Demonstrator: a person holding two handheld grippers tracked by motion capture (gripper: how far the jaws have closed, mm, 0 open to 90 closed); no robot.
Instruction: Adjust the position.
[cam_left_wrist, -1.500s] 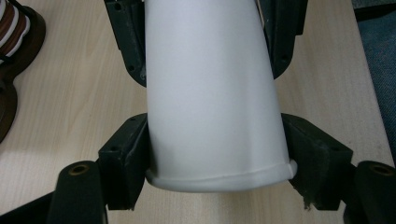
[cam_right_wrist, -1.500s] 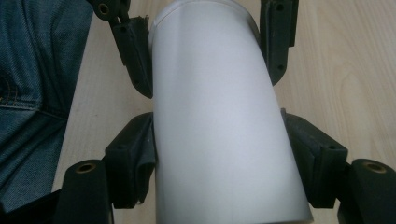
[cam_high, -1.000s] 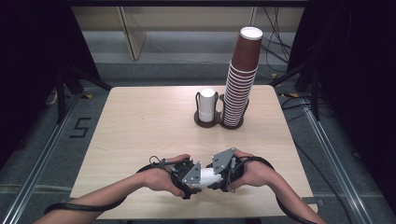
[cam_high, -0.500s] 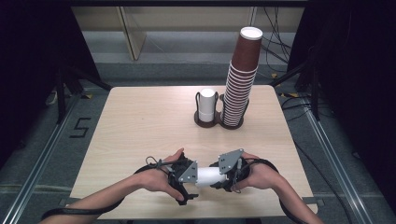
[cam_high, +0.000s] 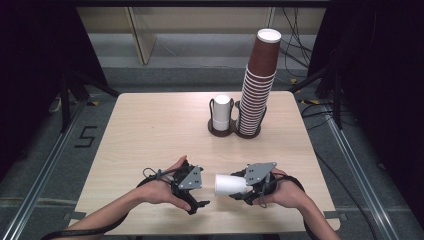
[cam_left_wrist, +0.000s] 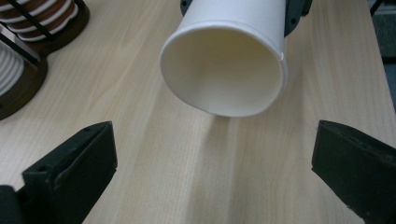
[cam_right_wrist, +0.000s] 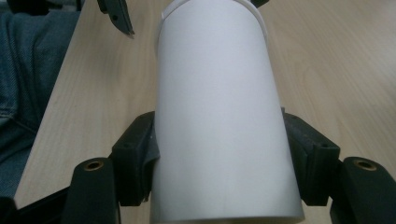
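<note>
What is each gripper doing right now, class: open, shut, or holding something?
Left gripper: open; its jaws have just been opening, nothing between them.
Right gripper: shut on the white paper cup, held sideways.

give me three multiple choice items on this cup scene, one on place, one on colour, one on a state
1. Where does the tall cup stack stand?
A. far right part of the table
B. near left corner
C. on the floor

2. What colour is the cup on top of that stack?
A. blue
B. brown
C. green

3. How does the right hand-held gripper stand?
A. open and empty
B. shut on the white cup
C. shut on a spoon

Answers: 1 A, the high view shows it in a holder at the table's far right. 2 B, its wall is brown with a white rim. 3 B, the right gripper view shows both pads pressed on the cup's sides.
</note>
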